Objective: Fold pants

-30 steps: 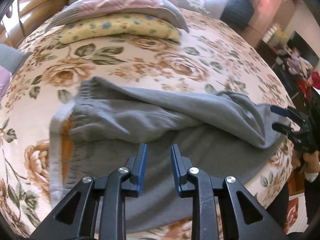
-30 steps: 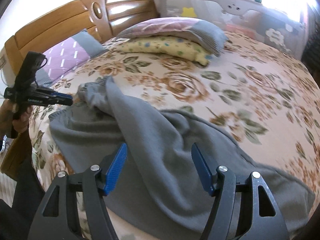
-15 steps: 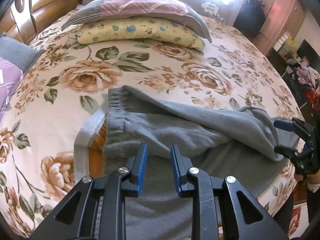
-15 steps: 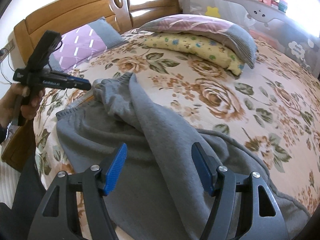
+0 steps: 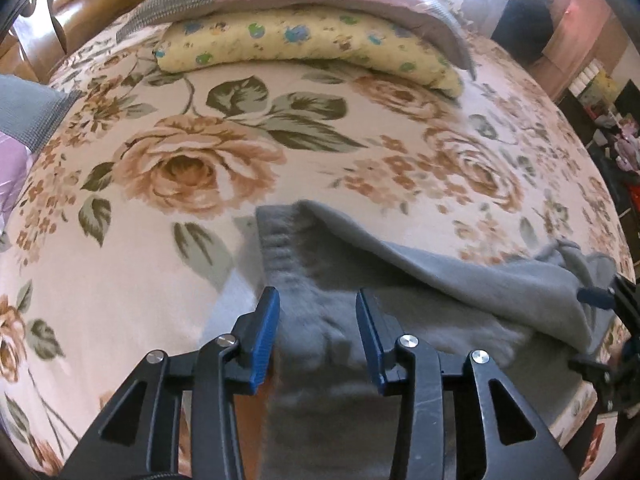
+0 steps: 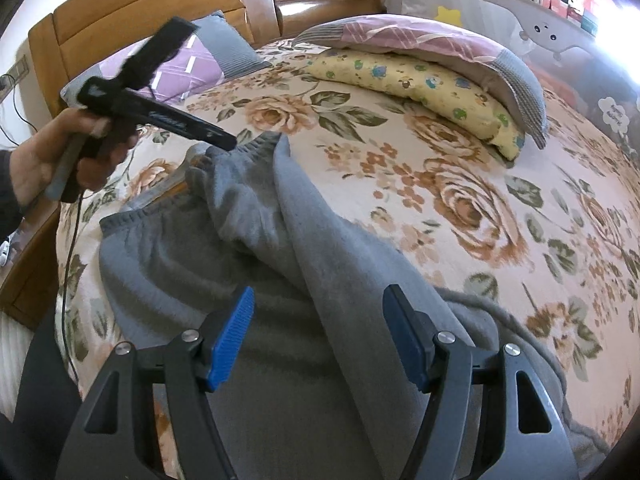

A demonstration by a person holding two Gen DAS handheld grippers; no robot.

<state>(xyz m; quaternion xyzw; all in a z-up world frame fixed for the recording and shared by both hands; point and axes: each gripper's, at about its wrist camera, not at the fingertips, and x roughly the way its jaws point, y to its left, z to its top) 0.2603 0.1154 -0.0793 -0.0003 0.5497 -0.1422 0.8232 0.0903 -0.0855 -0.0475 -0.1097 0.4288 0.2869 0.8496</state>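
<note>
pants (image 6: 280, 280): grey, near edge of the floral bed (image 5: 160, 240), one leg folded loosely over the other, waistband (image 5: 280, 240) bunched.
left gripper (image 5: 316, 320): jaws opening, over waistband, cloth between pads but not pinched.
right gripper (image 6: 316, 332): jaws wide apart, over the leg fabric, holding nothing.
risk: left could grab one layer only, so fold drags crooked.
risk 2: bunched waistband likely keeps its wrinkles.
risk 3: cloth near mattress edge may slide off.

You look across a bed with a rose-print sheet (image 5: 192, 168), a wooden headboard (image 6: 160, 12) behind it, stacked pink (image 6: 420, 40) and yellow (image 6: 412, 80) pillows, a purple pillow (image 6: 176, 68) beside the headboard, bright window glare at upper right, cluttered shelves (image 5: 600, 88) beyond.
</note>
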